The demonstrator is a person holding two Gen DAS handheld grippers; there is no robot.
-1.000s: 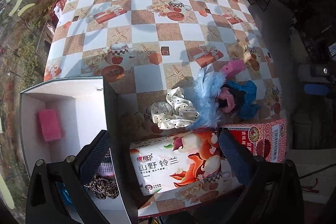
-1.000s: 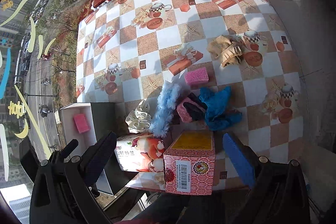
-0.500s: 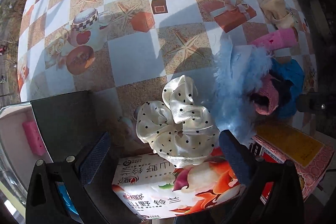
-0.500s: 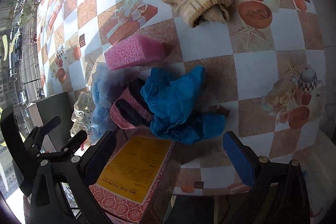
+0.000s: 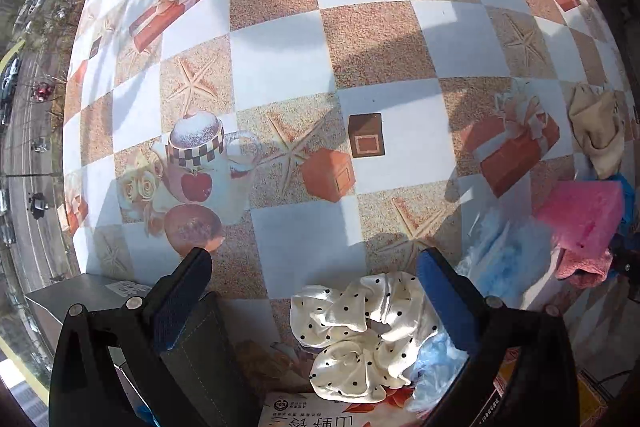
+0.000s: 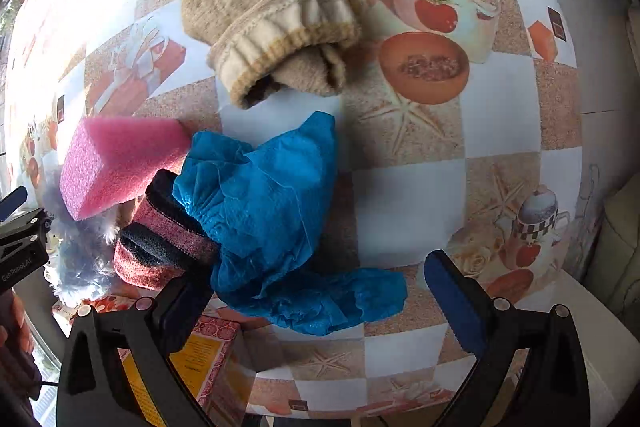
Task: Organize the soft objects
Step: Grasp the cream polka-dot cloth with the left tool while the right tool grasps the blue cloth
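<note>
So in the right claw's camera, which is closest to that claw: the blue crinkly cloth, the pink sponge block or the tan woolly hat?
1. Blue crinkly cloth, partly between the right claw's open fingers.
2. Pink sponge block, up on the left.
3. Tan woolly hat, farthest, top middle.

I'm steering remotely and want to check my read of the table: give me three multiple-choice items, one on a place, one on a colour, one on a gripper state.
1. Where is the polka-dot scrunchie?
A. Between the left gripper's open fingers
B. Inside the grey box
C. On the beige knit hat

2. What colour is the crumpled shoe cover before the right gripper?
A. Beige
B. Blue
C. Pink

3. How is the right gripper?
A. Shut on the pink sponge
B. Shut on nothing
C. Open

Answers: 1 A, the scrunchie lies between both pads; 2 B, it is bright blue; 3 C, its fingers stand wide apart, gripping nothing.
</note>
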